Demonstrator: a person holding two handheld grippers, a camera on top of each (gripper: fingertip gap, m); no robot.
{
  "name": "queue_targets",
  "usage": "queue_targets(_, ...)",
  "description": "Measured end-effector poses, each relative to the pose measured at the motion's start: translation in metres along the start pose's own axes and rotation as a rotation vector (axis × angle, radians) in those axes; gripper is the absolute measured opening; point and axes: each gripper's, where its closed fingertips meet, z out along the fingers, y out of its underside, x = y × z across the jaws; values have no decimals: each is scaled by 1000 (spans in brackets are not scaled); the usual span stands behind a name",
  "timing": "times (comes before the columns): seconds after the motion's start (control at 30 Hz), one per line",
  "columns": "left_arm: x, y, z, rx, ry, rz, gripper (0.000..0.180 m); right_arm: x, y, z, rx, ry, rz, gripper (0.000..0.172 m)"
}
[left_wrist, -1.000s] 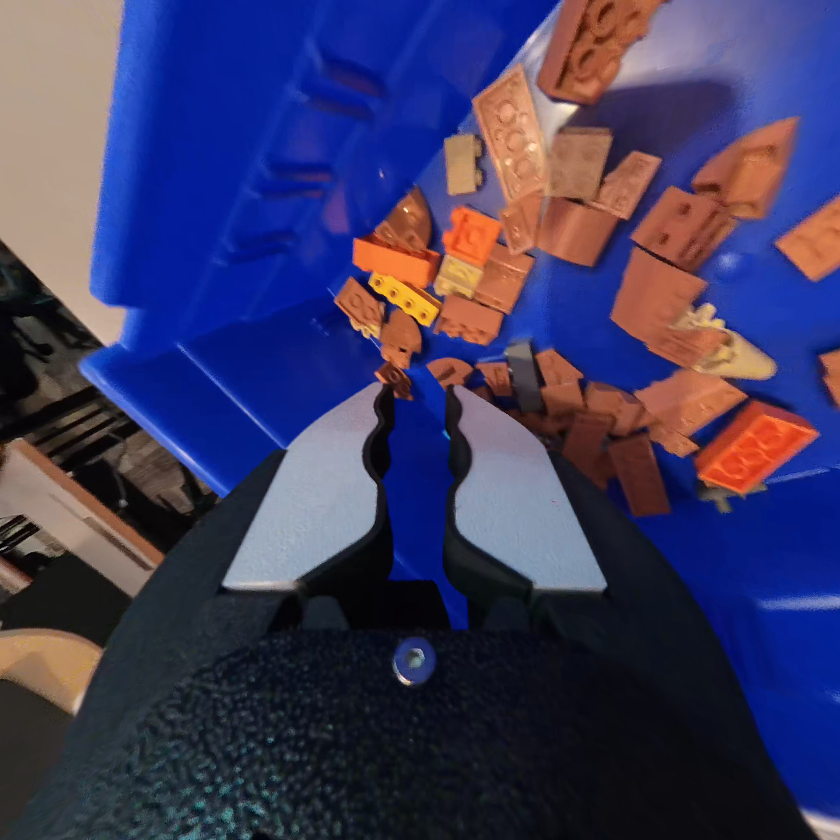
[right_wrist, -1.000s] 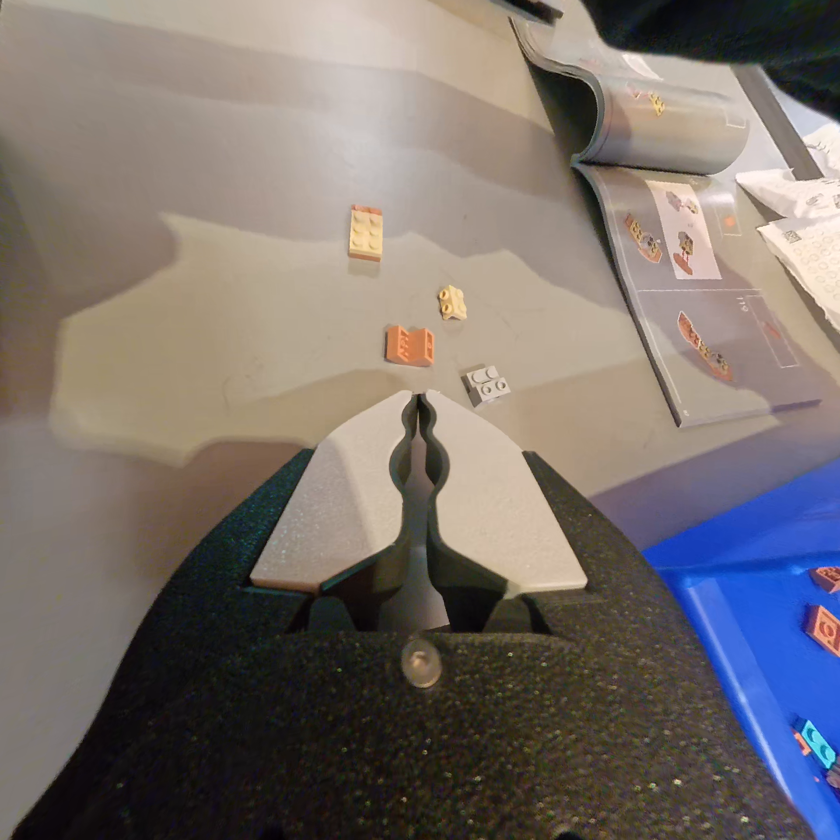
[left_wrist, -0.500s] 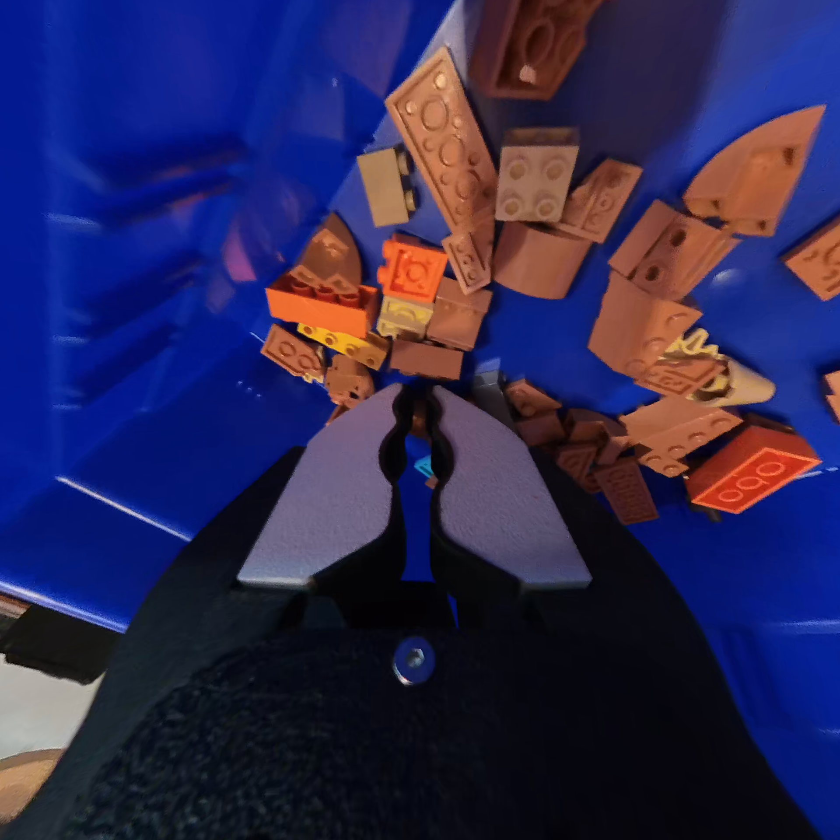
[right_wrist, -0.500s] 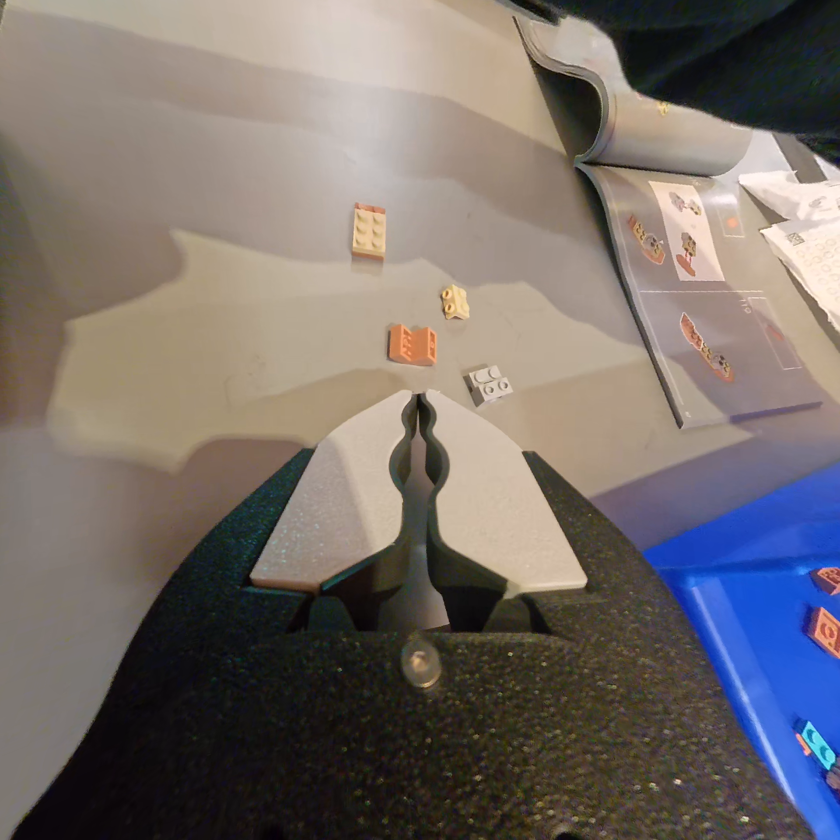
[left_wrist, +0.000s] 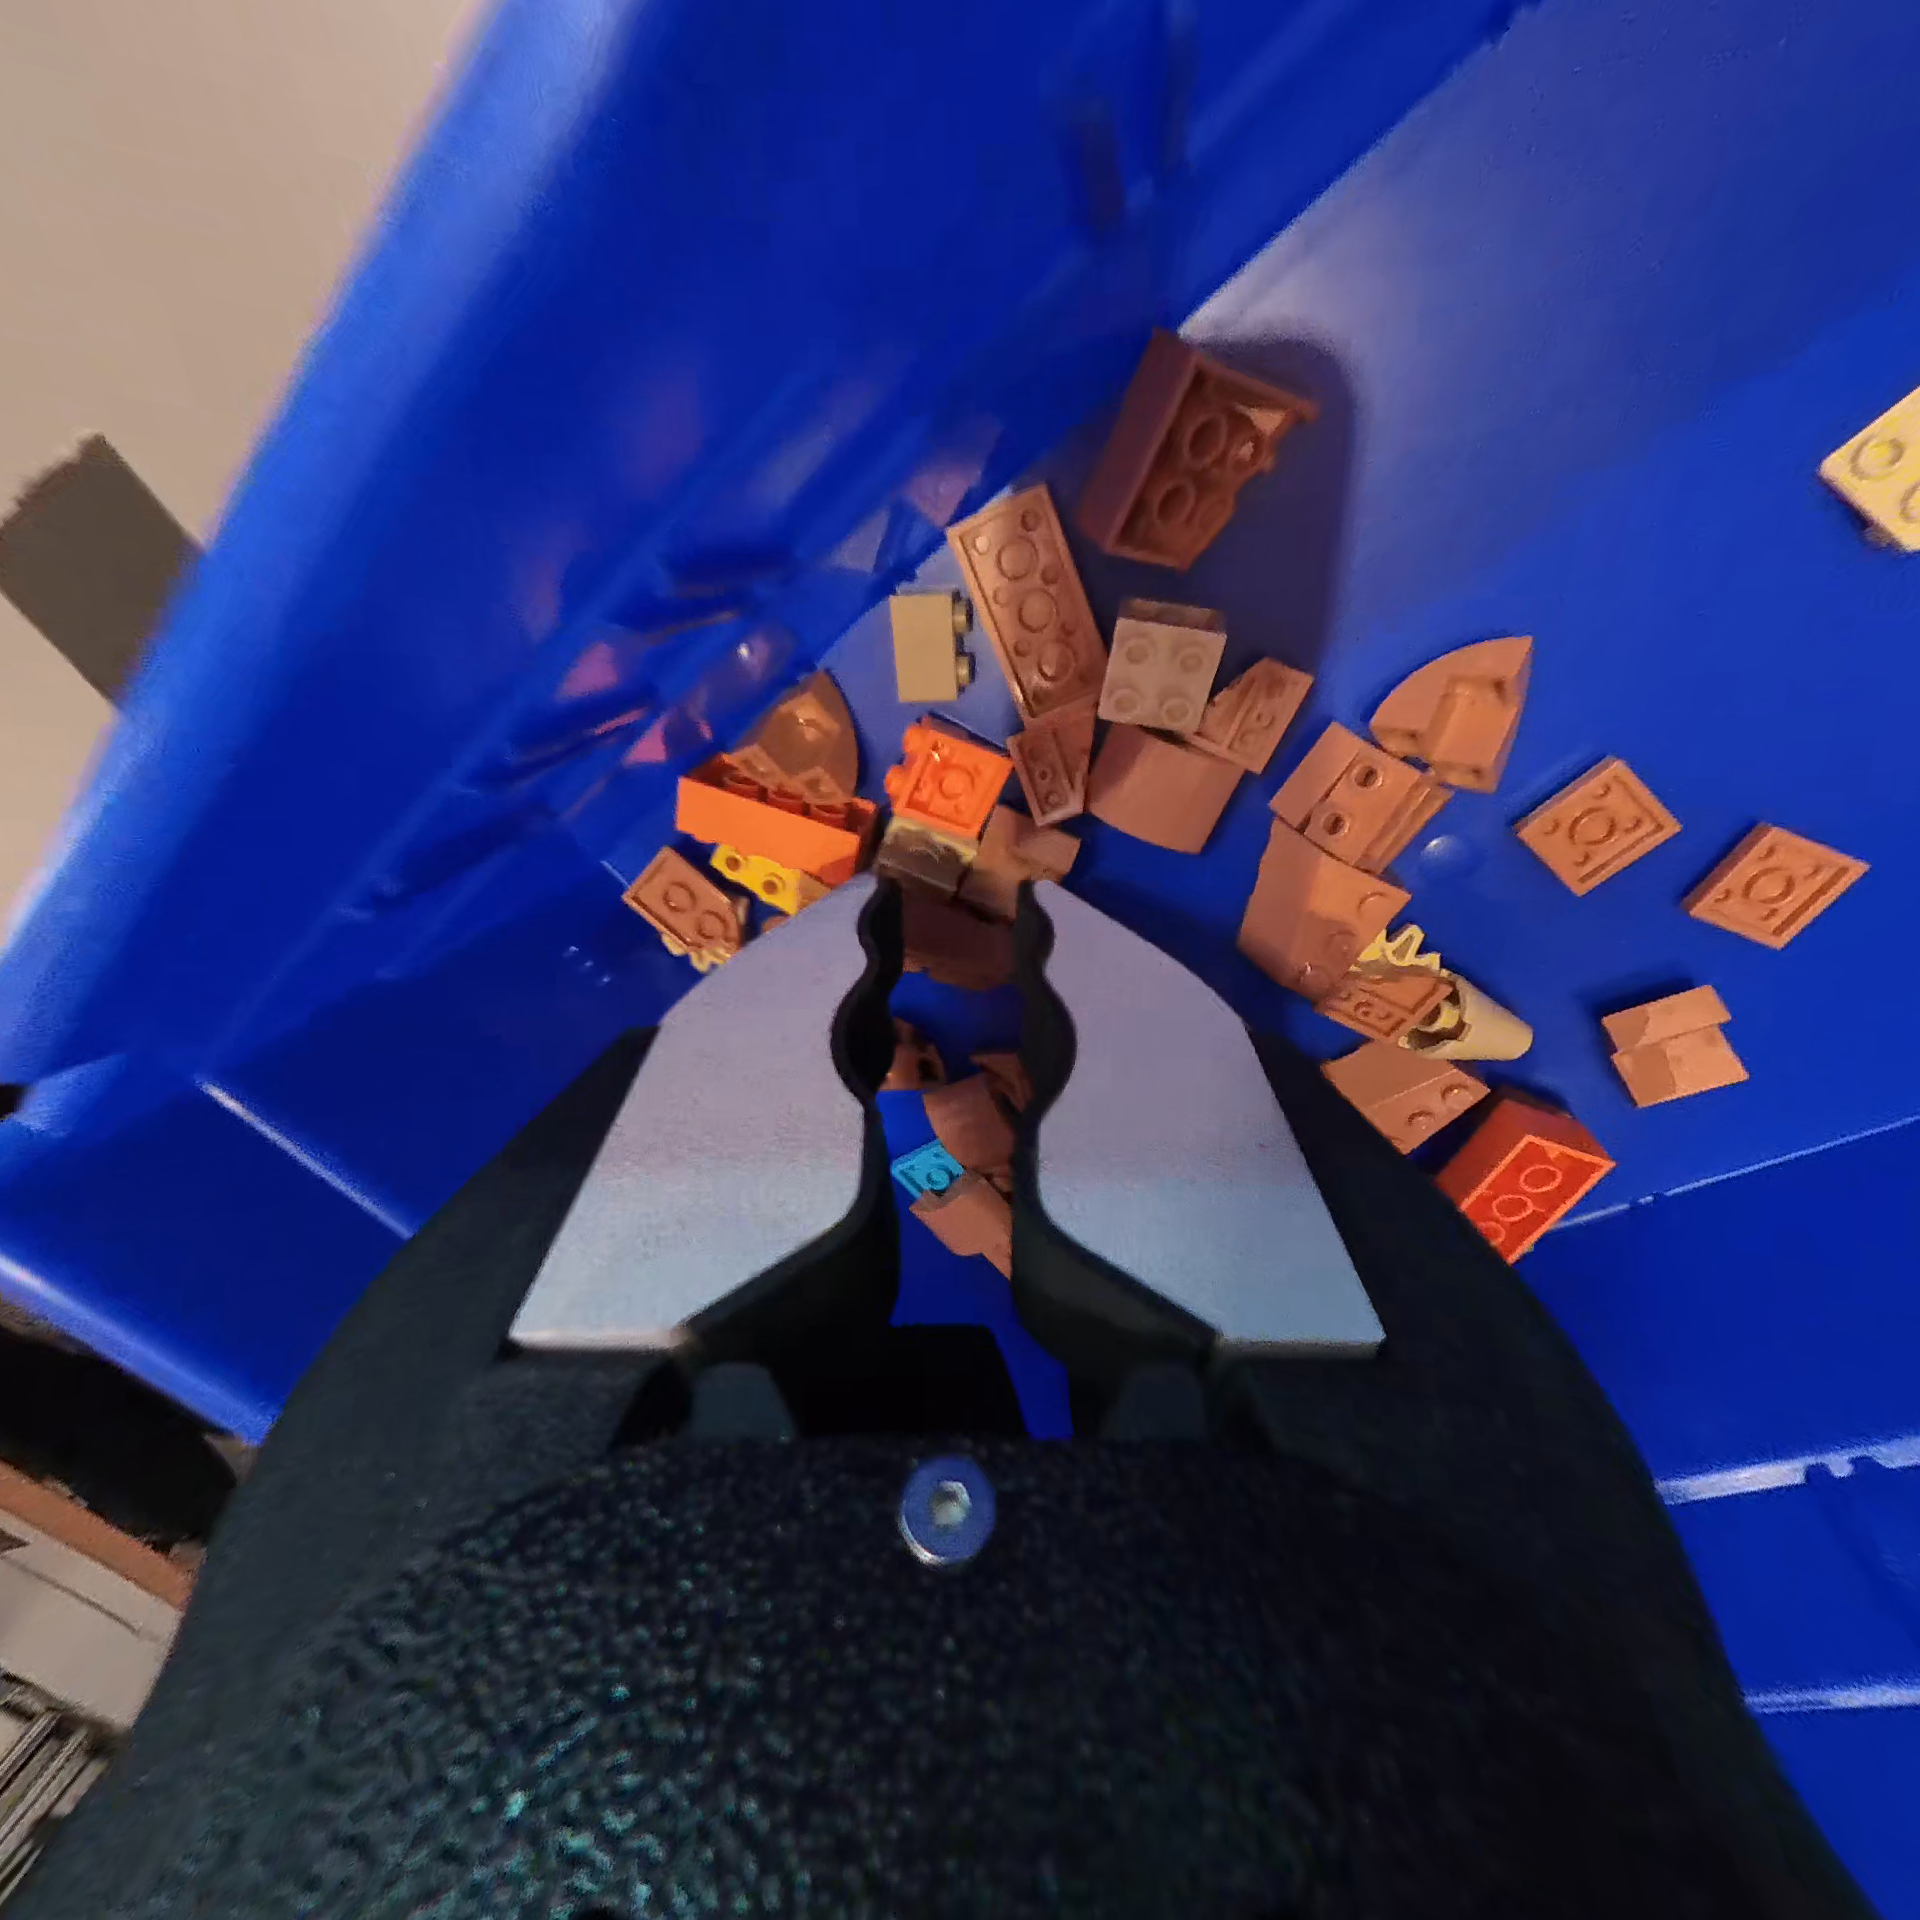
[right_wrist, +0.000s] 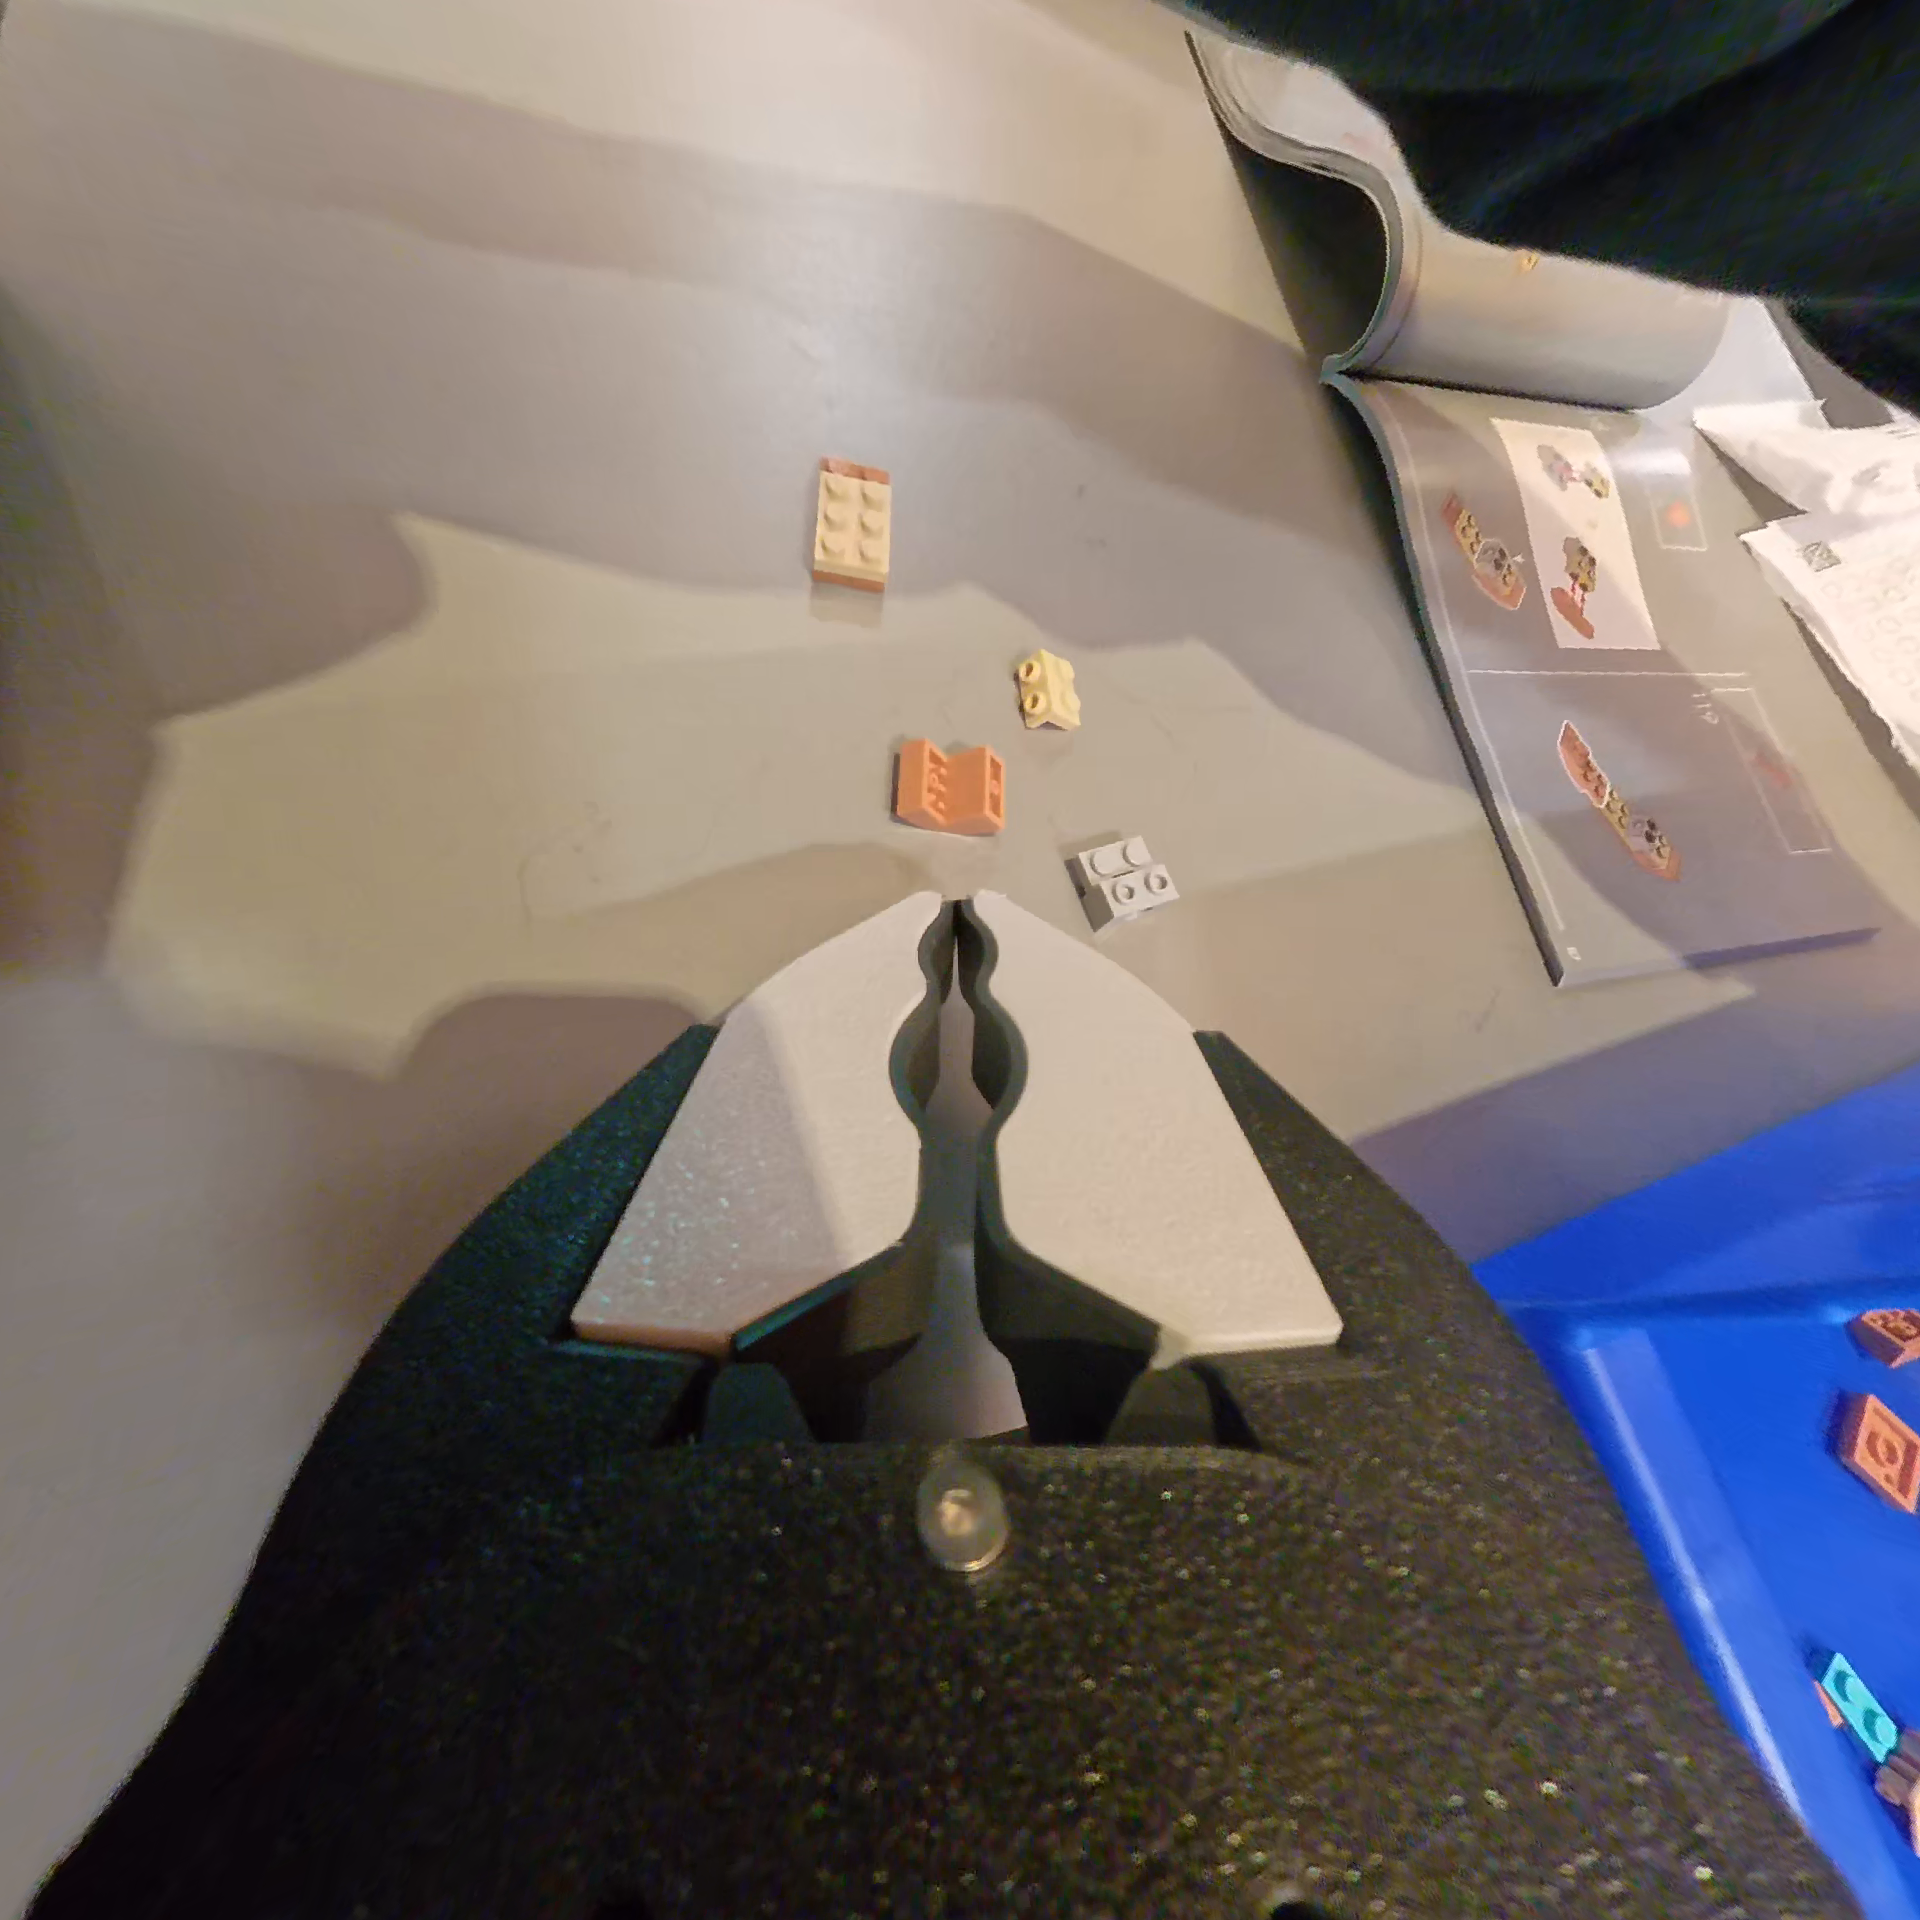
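Left gripper (left_wrist: 948, 904): jaws partly open, tips down in a pile of toy bricks inside a blue bin (left_wrist: 520, 987). A dark brown brick (left_wrist: 951, 940) sits between the fingertips; both tips look to be against its sides, but blur makes a real clamp hard to confirm. A tan-topped brick (left_wrist: 923, 854) lies just past the tips, touching a small orange brick (left_wrist: 951, 779) beyond it. A long orange brick (left_wrist: 774, 816) and a yellow piece (left_wrist: 758, 871) lie just left of the tips. A small light-blue brick (left_wrist: 927, 1169) shows through the gap lower between the fingers. More brown bricks are spread right across the bin floor, plus a red-orange brick (left_wrist: 1527, 1179) and a tan cone piece (left_wrist: 1455, 1018).

Right gripper (right_wrist: 954, 906): jaws fully closed, tips meeting on nothing, hovering over a grey bench (right_wrist: 468, 416). Nearest thing is an orange piece (right_wrist: 948, 784) just ahead of the tips, not touching. A grey brick (right_wrist: 1124, 878) is just to the right, a pale yellow piece (right_wrist: 1049, 688) farther on, a tan plate on a brown base (right_wrist: 852, 522) beyond that. An open booklet (right_wrist: 1662, 675) lies at right, the blue bin's corner (right_wrist: 1621, 1351) at lower right.
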Motion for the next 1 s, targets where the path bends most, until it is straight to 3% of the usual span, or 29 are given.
queue_targets(0.33, 20, 31, -1, -106, 77, -19, 18, 0, 0, 0, -2, 0, -3, 0)
queue_targets(0.5, 11, 11, -13, 25, 39, -36, 18, -1, 0, 1, -3, 0, -5, 0)
queue_targets(0.6, 2, -9, -15, 100, -34, 30, 18, -1, 0, 1, -4, 0, -6, 0)
queue_targets(0.8, -8, -22, -1, 85, -148, 247, 21, -1, 0, 1, -4, -1, -9, 0)
queue_targets(1.0, -5, -21, 8, 78, -107, 276, 19, -2, 0, 1, -6, -2, -13, 0)
